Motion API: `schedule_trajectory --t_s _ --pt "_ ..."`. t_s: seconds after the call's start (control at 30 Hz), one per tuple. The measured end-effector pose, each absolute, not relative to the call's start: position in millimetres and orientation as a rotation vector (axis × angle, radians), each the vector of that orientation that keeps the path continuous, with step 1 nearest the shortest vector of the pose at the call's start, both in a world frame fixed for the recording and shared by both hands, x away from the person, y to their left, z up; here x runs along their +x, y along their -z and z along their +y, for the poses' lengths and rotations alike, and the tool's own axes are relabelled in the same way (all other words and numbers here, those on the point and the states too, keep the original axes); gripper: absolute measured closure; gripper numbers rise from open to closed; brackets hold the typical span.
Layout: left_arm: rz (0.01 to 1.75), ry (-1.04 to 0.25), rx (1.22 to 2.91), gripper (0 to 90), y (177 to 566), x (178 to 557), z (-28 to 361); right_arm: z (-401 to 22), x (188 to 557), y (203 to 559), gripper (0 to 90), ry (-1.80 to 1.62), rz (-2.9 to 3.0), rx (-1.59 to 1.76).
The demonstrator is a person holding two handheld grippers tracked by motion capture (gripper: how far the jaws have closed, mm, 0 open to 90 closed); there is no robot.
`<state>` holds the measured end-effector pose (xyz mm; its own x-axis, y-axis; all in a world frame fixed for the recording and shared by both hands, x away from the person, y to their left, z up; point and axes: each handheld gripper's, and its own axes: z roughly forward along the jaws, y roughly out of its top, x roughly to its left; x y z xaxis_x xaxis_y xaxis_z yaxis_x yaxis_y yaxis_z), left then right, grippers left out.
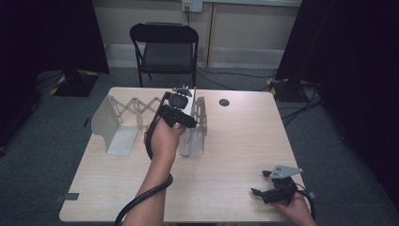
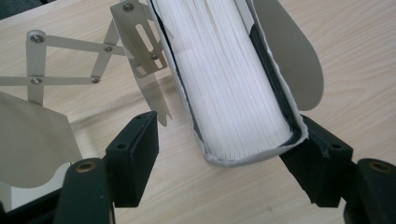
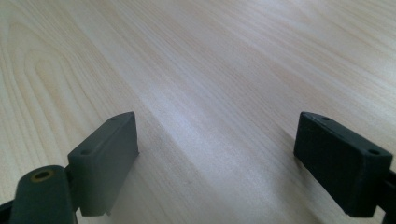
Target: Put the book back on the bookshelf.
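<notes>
**The room around my table**

I work at a pale wooden table with a visible grain and a small round dark grommet near its far edge. Beyond that edge stands a black folding chair, facing me, its seat empty. Under everything lies grey carpet, with black cables trailing across it behind the table. A strip of black-and-yellow tape marks the floor at the far left. The back wall is cream-coloured panelling, with a wall socket high above the chair. Dark curtains hang on both sides. The light is dim and even.
</notes>
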<state>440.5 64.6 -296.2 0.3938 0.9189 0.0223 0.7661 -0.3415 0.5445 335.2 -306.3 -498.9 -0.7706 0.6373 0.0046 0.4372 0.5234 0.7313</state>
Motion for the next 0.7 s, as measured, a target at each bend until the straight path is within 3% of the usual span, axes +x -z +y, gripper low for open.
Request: schedule_trajectory --t_s 0.7 --pt "1.394 -0.457 2.214 20.1 300.0 434.7 74.7 -306.3 335.6 498.9 12.9 -1.091 2.503 0.902"
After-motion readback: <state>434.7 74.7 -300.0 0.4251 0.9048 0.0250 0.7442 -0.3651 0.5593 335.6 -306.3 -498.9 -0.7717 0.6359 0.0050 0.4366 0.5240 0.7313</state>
